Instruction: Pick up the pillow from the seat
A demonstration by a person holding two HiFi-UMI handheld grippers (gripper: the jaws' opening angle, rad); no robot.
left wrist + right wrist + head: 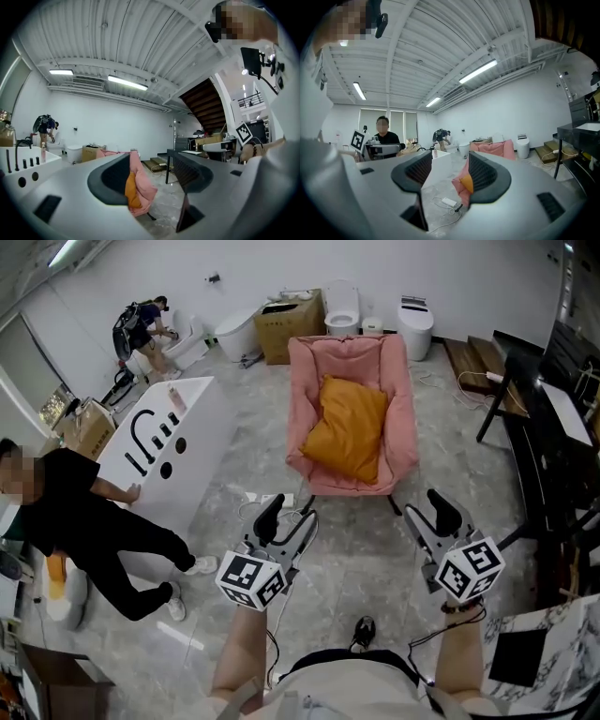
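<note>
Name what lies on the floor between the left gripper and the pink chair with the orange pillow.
A white power strip with its cable lies there on the grey floor, seen in the head view.

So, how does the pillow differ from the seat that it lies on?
The pillow is orange; the seat is pink. The pillow is much smaller than the seat. The pillow lies tilted and slumped, while the seat stands upright and cups it. Both look soft and padded.

pink seat (pixel 306 395), orange pillow (pixel 350 427) on it
</note>
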